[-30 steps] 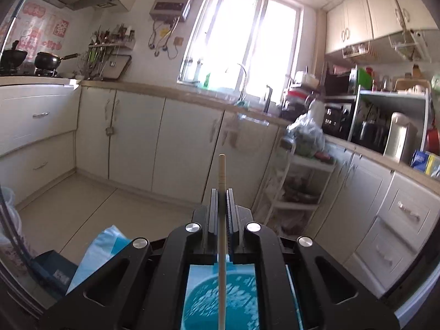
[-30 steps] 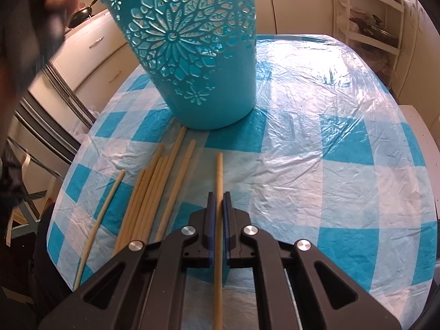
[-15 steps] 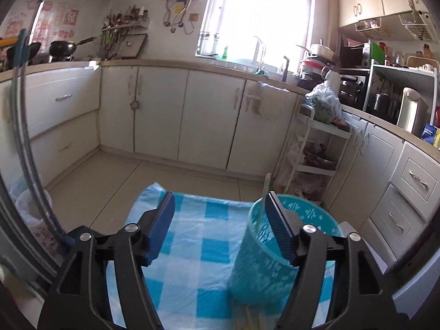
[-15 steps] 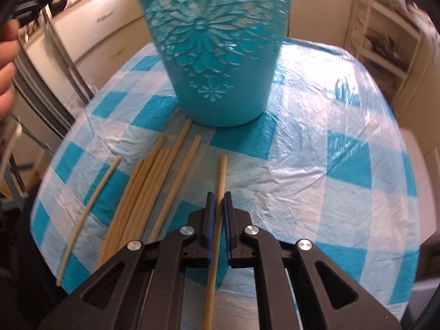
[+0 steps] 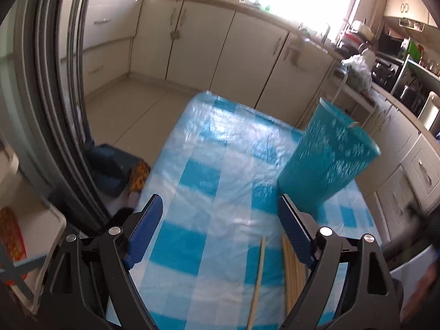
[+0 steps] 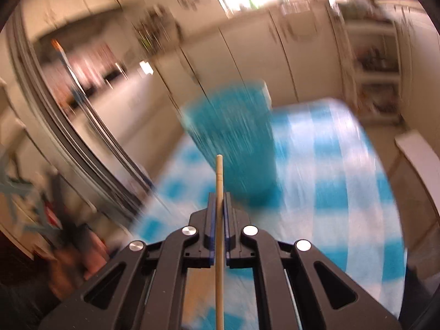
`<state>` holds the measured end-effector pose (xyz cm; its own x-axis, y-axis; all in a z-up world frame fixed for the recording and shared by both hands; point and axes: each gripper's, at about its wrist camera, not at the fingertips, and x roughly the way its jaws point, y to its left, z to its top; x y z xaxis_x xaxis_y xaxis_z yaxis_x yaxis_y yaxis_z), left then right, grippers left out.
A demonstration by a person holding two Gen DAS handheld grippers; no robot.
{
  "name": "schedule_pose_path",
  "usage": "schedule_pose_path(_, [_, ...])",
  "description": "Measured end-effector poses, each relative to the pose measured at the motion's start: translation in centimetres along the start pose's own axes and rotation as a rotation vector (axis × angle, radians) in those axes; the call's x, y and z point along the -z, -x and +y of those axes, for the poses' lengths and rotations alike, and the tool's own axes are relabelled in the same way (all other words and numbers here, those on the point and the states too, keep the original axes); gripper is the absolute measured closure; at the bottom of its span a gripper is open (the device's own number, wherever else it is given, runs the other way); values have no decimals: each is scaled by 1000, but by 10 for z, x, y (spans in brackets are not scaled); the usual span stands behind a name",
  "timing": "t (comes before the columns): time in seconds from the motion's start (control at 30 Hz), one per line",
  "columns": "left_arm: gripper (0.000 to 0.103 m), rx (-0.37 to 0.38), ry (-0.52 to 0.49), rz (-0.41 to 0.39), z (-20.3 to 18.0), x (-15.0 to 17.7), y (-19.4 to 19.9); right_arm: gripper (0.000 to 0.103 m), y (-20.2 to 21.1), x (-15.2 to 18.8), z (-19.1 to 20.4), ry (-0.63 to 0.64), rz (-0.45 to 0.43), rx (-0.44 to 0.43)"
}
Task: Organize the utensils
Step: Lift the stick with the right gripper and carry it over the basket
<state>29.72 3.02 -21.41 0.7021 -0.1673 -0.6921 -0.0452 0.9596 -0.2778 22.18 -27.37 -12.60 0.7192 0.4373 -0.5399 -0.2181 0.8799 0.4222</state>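
A teal openwork holder (image 5: pixel 327 162) stands on the blue-checked table (image 5: pixel 211 170), with a chopstick tip showing at its rim. My left gripper (image 5: pixel 220 214) is open and empty above the table's near half. A single wooden chopstick (image 5: pixel 257 283) and a bundle of chopsticks (image 5: pixel 294 272) lie on the cloth just below it. My right gripper (image 6: pixel 219 206) is shut on a wooden chopstick (image 6: pixel 219 181), lifted off the table and pointing at the holder (image 6: pixel 233 134). The right wrist view is blurred by motion.
The table's far and left edges drop to a tiled floor (image 5: pixel 132 101). White kitchen cabinets (image 5: pixel 242 52) run along the back and right. A dark metal frame (image 5: pixel 55 88) stands at the left. A white shelf rack (image 6: pixel 371 63) stands at the back right.
My left gripper let its chopstick go into the holder, opened, and dropped back toward the table. My right gripper lifted its chopstick off the cloth and swung upward.
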Motion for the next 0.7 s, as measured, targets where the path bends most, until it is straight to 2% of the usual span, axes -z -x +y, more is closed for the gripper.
schedule_pose_path(0.07, [22,-6,-10,25,1,9,-2,97,15,-33,13,12,-127,-52])
schedule_pose_path(0.2, [22,5,-57,71,-9,20,-4,97,13,-87,33,28,-325,-84])
schedule_pose_path(0.27, [22,8,-75,83,-16,24,-5,97,3,-114,37,23,-424,-67])
schedule_pose_path(0.37, [22,19,-79,101,-22,29,-6,97,-22,-138,39,21,-509,-17])
schedule_pose_path(0.5, [22,20,-79,115,-23,30,-7,97,-51,-145,35,25,-525,66])
schedule_pose_path(0.7, [22,21,-84,114,-23,31,-5,97,-90,-125,14,21,-415,139])
